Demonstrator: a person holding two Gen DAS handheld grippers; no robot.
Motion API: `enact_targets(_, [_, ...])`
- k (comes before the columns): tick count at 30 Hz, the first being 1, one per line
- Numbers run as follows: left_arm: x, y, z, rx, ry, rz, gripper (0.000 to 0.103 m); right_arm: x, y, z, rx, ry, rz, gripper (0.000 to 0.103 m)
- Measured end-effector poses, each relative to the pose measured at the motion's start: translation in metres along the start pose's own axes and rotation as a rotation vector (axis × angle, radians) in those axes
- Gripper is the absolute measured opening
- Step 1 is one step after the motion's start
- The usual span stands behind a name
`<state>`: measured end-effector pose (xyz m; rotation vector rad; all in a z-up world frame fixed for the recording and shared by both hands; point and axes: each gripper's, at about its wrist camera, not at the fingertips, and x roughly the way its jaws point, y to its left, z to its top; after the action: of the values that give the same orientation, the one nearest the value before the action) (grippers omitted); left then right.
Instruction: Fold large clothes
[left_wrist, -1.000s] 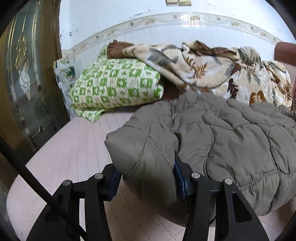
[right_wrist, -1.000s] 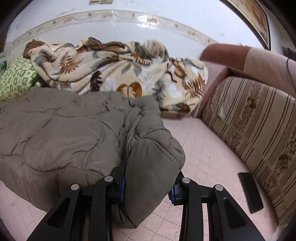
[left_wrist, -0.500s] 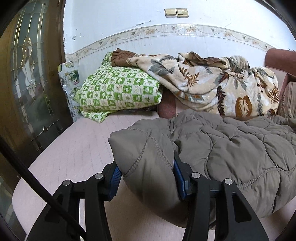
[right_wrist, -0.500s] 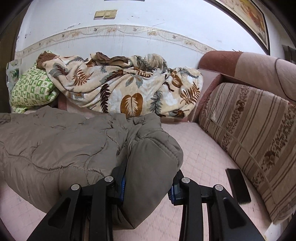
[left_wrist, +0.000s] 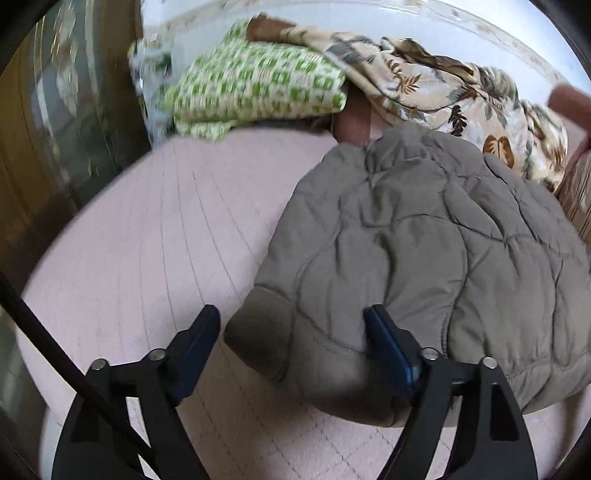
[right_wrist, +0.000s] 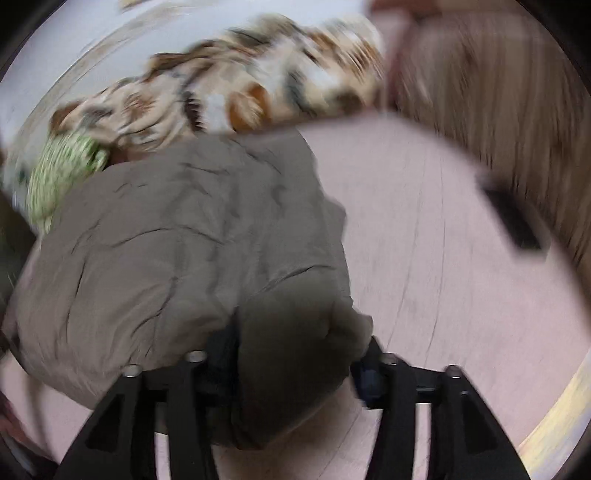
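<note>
The left claw is seen spreading, its jaws opening around one corner of the single grey quilted jacket, the left pad clear of the fabric. The right claw is likewise opening with the other corner between its jaws. The jacket is laid on the pink bed, with one leaf-print blanket at twelve o'clock and one green pillow at eleven.

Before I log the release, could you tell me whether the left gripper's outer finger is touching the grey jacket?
Apart. The left wrist view shows pink bedsheet between that finger and the jacket; the left gripper is opening, with the jacket corner between its fingers.
</note>
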<state>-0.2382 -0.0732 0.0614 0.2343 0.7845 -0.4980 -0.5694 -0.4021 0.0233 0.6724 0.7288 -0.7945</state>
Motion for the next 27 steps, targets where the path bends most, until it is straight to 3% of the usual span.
enact_targets(3, [-0.007,0.028,-0.004,-0.124,0.008,-0.071,0.087,-0.005,-0.043,-0.005,0.247,0.032,0.154,0.075])
enact_targets(5, [-0.014,0.046,-0.009,-0.22,-0.012,-0.076,0.089,-0.015,-0.054,-0.007,0.292,0.006,0.156,0.076])
enact_targets(6, [-0.019,0.05,-0.01,-0.241,-0.042,-0.02,0.089,-0.024,-0.057,-0.008,0.295,-0.029,0.122,0.076])
enact_targets(8, [-0.028,0.052,-0.006,-0.229,-0.097,0.049,0.089,-0.038,-0.057,-0.009,0.276,-0.097,0.033,0.076])
enact_targets(10, [-0.041,0.049,-0.005,-0.222,-0.172,0.054,0.089,-0.054,-0.057,-0.007,0.263,-0.172,-0.037,0.076])
enact_targets(13, [-0.049,0.033,-0.001,-0.166,-0.23,-0.002,0.089,-0.07,-0.043,-0.001,0.2,-0.271,0.029,0.075])
enact_targets(15, [-0.05,0.014,-0.002,-0.098,-0.242,-0.048,0.089,-0.074,-0.023,0.0,0.117,-0.292,0.073,0.064])
enact_targets(18, [-0.037,-0.01,-0.001,-0.016,-0.209,-0.085,0.089,-0.054,0.0,0.002,0.055,-0.215,0.11,0.051])
enact_targets(23, [0.01,-0.02,-0.003,0.022,-0.028,-0.021,0.089,-0.015,-0.003,-0.001,0.085,-0.072,0.068,0.051])
enact_targets(27, [0.018,-0.019,-0.005,0.02,0.005,-0.019,0.092,0.002,-0.015,-0.005,0.146,0.016,0.09,0.051])
